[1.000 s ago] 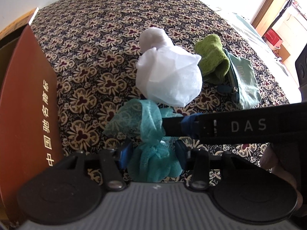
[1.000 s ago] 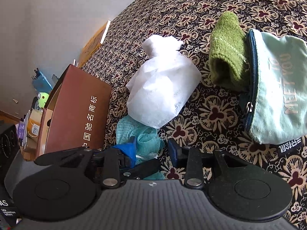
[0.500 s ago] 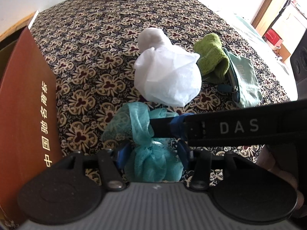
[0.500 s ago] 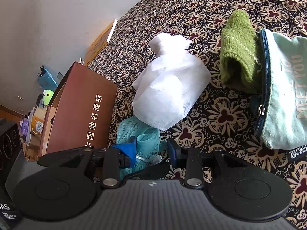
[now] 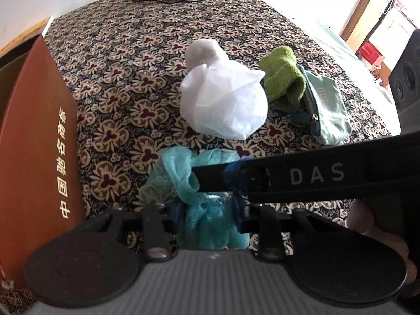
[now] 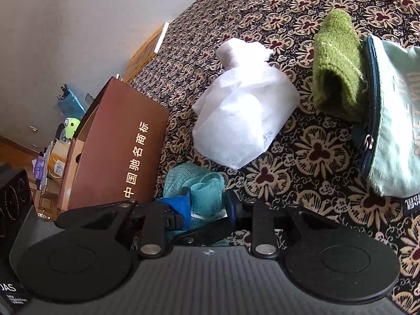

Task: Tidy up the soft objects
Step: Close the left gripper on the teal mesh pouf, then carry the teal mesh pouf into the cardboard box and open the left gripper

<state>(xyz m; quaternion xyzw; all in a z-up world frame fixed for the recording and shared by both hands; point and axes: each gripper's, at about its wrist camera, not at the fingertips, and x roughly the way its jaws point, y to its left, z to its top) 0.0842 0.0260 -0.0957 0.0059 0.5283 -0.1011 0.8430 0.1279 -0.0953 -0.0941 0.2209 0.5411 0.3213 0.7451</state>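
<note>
Now left gripper [image 5: 208, 210] and right gripper [image 6: 207, 204] jaws closing, both pinching teal mesh pouf [image 5: 202, 223].

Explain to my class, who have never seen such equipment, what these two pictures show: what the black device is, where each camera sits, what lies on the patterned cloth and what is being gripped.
No robot is at work: a person holds a two-finger gripper in each hand, and each gripper has a camera that looks forward along its fingers. One picture comes from the left gripper, the other from the right gripper. The black bar marked DAS in the left picture is the right gripper seen from the side.

On the flowered cloth lie a white bag, a green knitted piece, a pale green zip pouch and a teal mesh sponge. A brown box stands at the left.

Both grippers' jaws are closing, with the sponge between them.
</note>
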